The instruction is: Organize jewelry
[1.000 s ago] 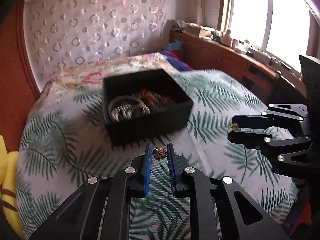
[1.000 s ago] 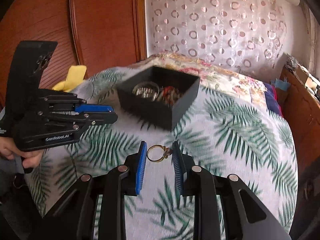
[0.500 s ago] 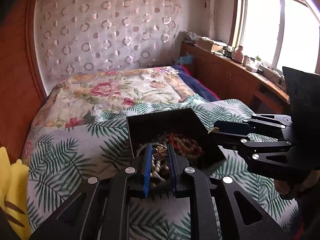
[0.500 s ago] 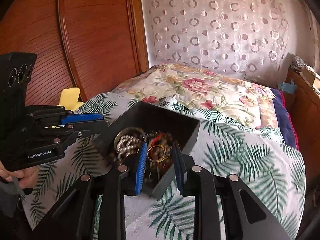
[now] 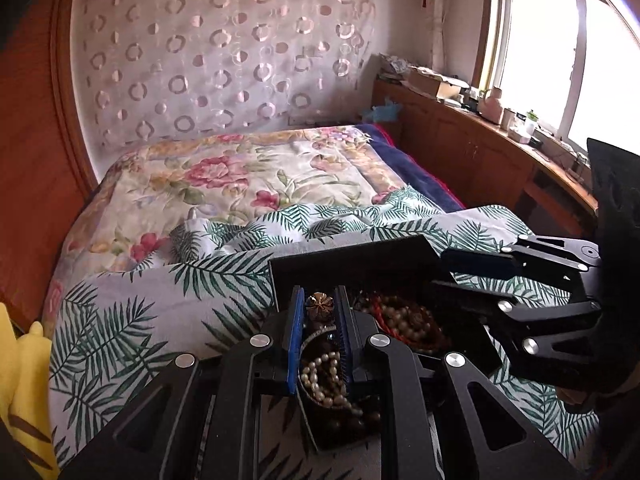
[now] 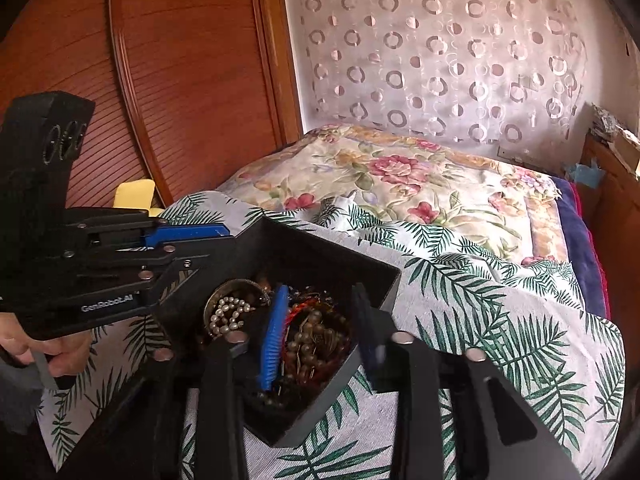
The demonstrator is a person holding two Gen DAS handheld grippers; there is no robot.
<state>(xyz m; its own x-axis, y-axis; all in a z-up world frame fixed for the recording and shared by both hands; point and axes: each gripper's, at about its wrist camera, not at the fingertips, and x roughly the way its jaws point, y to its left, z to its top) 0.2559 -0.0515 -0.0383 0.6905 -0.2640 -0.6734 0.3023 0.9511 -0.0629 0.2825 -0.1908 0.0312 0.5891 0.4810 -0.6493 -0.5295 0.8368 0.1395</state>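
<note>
Left wrist: fingers [image 5: 319, 312] clamp flower brooch [image 5: 319, 307] over box [image 5: 352, 256]; right fingers [image 6: 320, 316] just spread, empty.

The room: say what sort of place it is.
Most likely a home bedroom: a bed with a floral quilt, a wooden headboard, and a cluttered window ledge.

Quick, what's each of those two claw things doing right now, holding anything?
Left gripper: shut on the flower-shaped brooch.
Right gripper: jaws just opened, nothing between them, above the black box.
</note>
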